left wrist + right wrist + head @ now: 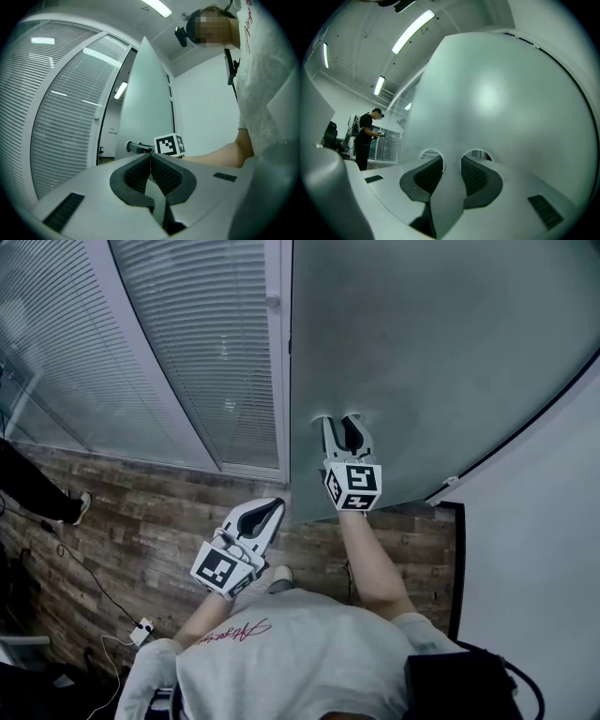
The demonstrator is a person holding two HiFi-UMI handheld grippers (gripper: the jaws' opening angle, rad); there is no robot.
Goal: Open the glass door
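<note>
Glass door (422,352) stands at twelve o'clock of your right gripper (342,427), whose jaws sit fairly wide, clamped on its handle (450,183), seemingly upright. Your left gripper (270,510) hangs at seven o'clock, jaws together, empty; the right is nearer.

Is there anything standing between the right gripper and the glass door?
Nothing visible does. The right gripper has its jaws pushed into the two round holes of the glass door and closed on the strip between them.
</note>
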